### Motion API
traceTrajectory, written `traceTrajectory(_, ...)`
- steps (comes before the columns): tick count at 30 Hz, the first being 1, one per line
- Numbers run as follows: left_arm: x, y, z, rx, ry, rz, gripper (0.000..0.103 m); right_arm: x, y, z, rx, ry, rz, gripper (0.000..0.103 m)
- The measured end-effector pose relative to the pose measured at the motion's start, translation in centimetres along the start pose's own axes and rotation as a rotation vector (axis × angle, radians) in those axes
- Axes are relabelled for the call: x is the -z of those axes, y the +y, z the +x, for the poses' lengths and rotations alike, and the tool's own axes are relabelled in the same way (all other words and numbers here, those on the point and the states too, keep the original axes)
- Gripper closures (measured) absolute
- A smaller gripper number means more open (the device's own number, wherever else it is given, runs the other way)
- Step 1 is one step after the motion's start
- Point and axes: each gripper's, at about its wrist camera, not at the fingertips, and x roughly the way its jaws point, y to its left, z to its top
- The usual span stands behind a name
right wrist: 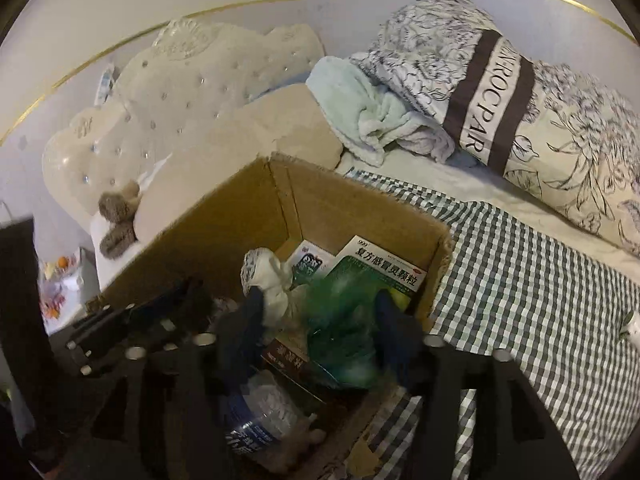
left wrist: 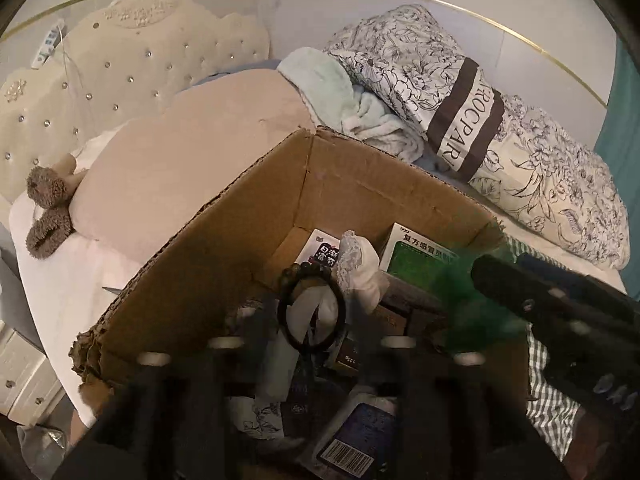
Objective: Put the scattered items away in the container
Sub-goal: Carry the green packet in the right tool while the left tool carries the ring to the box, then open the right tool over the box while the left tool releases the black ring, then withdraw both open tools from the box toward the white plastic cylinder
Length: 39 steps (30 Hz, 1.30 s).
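An open cardboard box stands on the bed with several items inside. My left gripper hangs open over it, and a dark bead bracelet lies loose between its fingers on white cloth. My right gripper is also open over the box, with a blurred green mesh bundle between its fingers, clear of the left one. Inside lie a green and white medicine box, a white lace cloth bundle and a water bottle.
A beige pillow, a mint towel and a floral quilt lie behind the box. A green checked sheet covers the bed to its right. A brown plush toy sits by the tufted headboard.
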Motion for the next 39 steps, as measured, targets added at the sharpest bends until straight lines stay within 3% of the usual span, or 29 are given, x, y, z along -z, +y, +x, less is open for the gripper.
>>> traceTrajectory(2, -0.1, -0.3, -1.1, -0.027, -0.059, 0.003, 0.008, -0.1, -0.6, -0.8, -0.013, -0.03, 0.034, 0.033)
traceTrajectory(3, -0.1, -0.5, -1.6, -0.043, -0.085, 0.009, 0.006, -0.2, -0.8, -1.2, -0.018, -0.038, 0.044, 0.033)
traceTrajectory(5, -0.2, -1.0, -2.4, -0.059, -0.112, 0.027, 0.005, -0.3, -1.3, -2.0, -0.012, -0.054, 0.06, 0.033)
traceTrajectory(18, 0.5, -5.0, -5.6, -0.009, -0.091, 0.075, 0.005, 1.4, -5.4, -8.3, 0.062, -0.139, 0.111, 0.033)
traceTrajectory(34, 2.9, -14.1, -11.6, 0.063, -0.144, 0.168, 0.001, 6.6, -11.6, -19.2, 0.171, -0.247, 0.163, 0.033)
traceTrajectory(39, 3.7, -16.9, -11.7, 0.104, -0.104, 0.128, 0.0, 8.8, -14.3, -21.8, 0.248, -0.236, 0.14, 0.025)
